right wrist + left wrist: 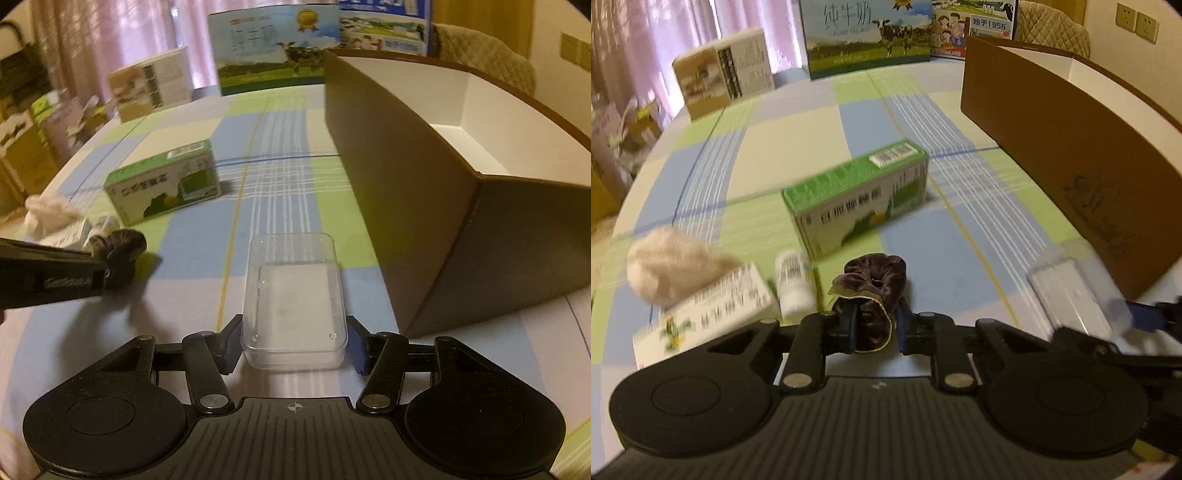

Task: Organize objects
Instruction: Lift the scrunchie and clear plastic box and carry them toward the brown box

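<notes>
My left gripper [877,325] is shut on a dark purple velvet scrunchie [875,280] just above the checked tablecloth; in the right wrist view it [101,275] comes in from the left with the scrunchie [122,243] at its tip. The pads of my right gripper [293,345] press on both sides of a clear plastic case [295,295], which also shows blurred in the left wrist view [1075,295]. To the right of the case stands an open brown cardboard box [424,184] with a white inside.
A green carton [857,195] lies mid-table. A small white bottle [794,284], a white flat box [705,317] and a beige cloth [672,269] sit at the left. Milk cartons [868,33] and a beige box [724,77] line the back edge.
</notes>
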`<state>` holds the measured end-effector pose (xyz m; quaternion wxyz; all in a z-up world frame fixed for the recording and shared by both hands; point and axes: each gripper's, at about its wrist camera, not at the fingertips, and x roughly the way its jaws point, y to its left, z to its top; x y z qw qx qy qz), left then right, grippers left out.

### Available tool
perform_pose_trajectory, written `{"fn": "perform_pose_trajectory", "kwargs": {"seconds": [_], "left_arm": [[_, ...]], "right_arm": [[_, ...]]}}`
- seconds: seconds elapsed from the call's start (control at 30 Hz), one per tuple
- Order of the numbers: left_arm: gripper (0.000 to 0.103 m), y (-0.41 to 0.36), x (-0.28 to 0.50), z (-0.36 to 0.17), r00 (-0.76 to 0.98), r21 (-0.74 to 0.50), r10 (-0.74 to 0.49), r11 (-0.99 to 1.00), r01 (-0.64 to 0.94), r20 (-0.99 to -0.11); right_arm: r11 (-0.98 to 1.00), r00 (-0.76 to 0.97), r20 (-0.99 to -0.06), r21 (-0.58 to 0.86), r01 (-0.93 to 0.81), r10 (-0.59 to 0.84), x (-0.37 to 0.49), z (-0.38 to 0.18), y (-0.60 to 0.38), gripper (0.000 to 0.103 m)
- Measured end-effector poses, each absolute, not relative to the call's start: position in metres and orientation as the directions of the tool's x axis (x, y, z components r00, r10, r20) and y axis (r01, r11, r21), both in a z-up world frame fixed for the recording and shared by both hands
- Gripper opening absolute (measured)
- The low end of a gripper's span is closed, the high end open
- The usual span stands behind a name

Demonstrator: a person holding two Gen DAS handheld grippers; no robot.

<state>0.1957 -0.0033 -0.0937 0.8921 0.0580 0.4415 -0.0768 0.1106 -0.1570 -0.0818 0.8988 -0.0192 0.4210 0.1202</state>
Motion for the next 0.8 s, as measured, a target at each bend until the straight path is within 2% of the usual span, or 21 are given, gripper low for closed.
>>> {"fn": "perform_pose_trajectory", "kwargs": {"seconds": [0.13,0.3,0.4,0.47,0.67,0.77,0.8], "left_arm": [[0.016,-0.003,0.174,-0.088,0.526,-0.010,-0.101,0.985,0.173,-0.845],[0.020,-0.009,0.149,-0.084,0.489,-0.075,-0.161,0.979,0.190,-0.857],[0.028,-0.012,0.146,-0.089,0.508,-0.033,-0.131,0.980,0.198,-0.851],[0.040,-0.010,0.151,-0.092,0.509,-0.036,-0.121,0.984,0.174,-0.852],[0.040,-0.010,0.162,-0.097,0.521,-0.035,-0.114,0.987,0.158,-0.846],[0.030,-0.013,0.164,-0.099,0.527,-0.010,-0.097,0.986,0.166,-0.844],[0.028,-0.014,0.165,-0.099,0.530,-0.004,-0.093,0.986,0.168,-0.843]], "right_arm": [[0.953,0.581,-0.779,0.072,-0.293,0.237,0.099,-0.080,-0.157,0.053],[0.936,0.561,-0.790,0.043,-0.350,0.246,0.087,-0.081,-0.149,0.053],[0.933,0.571,-0.788,0.012,-0.359,0.230,0.088,-0.083,-0.143,0.055],[0.936,0.571,-0.786,0.029,-0.350,0.238,0.092,-0.084,-0.144,0.056],[0.939,0.589,-0.772,0.030,-0.342,0.240,0.101,-0.085,-0.146,0.060],[0.932,0.593,-0.761,0.042,-0.360,0.263,0.103,-0.084,-0.146,0.059],[0.931,0.598,-0.757,0.038,-0.364,0.265,0.103,-0.083,-0.145,0.055]]}}
